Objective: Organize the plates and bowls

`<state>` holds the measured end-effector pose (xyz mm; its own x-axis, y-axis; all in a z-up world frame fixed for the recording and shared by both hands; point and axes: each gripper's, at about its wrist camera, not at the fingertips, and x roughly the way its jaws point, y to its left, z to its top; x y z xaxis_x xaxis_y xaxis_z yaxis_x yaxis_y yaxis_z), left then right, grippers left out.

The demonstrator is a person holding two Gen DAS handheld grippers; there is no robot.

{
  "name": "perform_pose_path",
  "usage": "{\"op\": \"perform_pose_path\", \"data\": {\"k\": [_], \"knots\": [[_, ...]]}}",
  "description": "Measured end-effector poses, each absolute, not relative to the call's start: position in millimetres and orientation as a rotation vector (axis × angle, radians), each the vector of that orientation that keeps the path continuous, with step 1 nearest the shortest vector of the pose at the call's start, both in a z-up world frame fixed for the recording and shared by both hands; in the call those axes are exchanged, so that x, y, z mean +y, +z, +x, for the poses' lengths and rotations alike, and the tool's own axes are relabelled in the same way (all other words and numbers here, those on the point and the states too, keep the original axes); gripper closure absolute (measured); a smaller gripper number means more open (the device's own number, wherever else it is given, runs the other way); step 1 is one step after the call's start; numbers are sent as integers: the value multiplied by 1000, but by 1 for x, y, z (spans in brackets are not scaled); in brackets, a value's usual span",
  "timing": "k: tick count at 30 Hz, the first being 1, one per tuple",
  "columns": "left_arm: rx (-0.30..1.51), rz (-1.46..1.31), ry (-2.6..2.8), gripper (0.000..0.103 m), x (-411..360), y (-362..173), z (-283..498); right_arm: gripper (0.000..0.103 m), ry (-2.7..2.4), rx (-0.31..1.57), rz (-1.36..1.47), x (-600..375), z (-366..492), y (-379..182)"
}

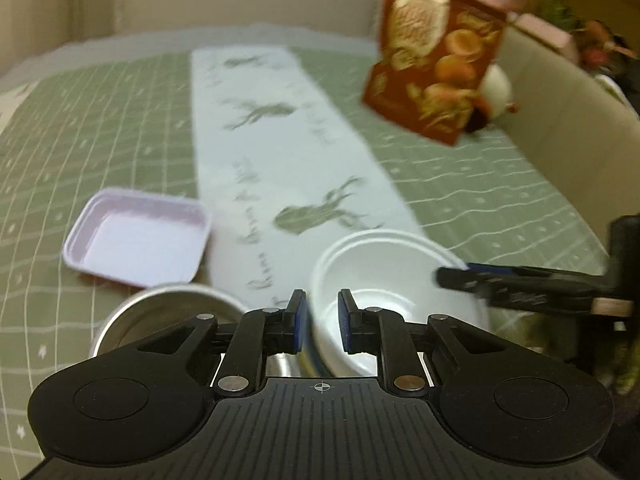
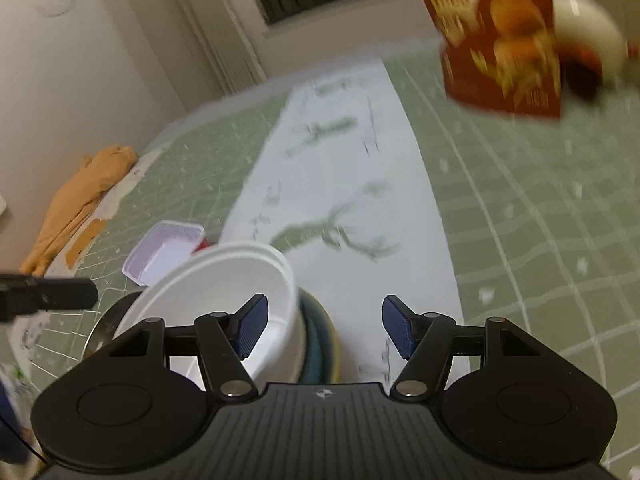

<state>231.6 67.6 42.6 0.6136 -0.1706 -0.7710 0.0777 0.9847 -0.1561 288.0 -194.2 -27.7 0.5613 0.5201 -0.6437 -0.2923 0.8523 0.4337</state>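
The left gripper point(image 1: 323, 322) has its jaws nearly together, pinching the near rim of a round white bowl point(image 1: 384, 276). This bowl is smooth, matte, and tilted. From the right wrist view the same white bowl point(image 2: 224, 292) leans against a second bowl with a dark teal and yellowish wall point(image 2: 320, 344); whether it sits inside it I cannot tell. The right gripper point(image 2: 324, 328) is wide open and holds nothing; its left blue pad point(image 2: 252, 324) is over the white bowl's inside, the other outside.

One round shiny metal bowl point(image 1: 168, 312) stands just left of the white one. One square pale pink plastic tray point(image 1: 138, 238) lies beyond it. All rest on a green checked tablecloth point(image 1: 92, 128) with a white printed runner point(image 1: 280, 152). One red snack box point(image 1: 434, 60) stands far back.
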Motion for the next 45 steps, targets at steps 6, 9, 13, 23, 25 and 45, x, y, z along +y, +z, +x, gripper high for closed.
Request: {"op": "perform_pose_path", "data": {"k": [6,9,13,23,25,45], "knots": [[964,-187,-137,84,79,28,250,39,525,878,304,-192,288,-36],[1004,-195,-116,79,78,18,254,39,511,912,285,-187,291,-46],[1000,-113,-99,73,66,17,253,39,451,889,256,-185,294,-46],[1096,-94,-68,65,55,-8,277,39,404,881,194,-180,293,-49],[1098,-93,-71,64,53,-10,279,39,406,886,204,-183,294,-52],[1163,-142,-162,48,44,-42,283,38,581,1099,436,-179,301,-89]]}}
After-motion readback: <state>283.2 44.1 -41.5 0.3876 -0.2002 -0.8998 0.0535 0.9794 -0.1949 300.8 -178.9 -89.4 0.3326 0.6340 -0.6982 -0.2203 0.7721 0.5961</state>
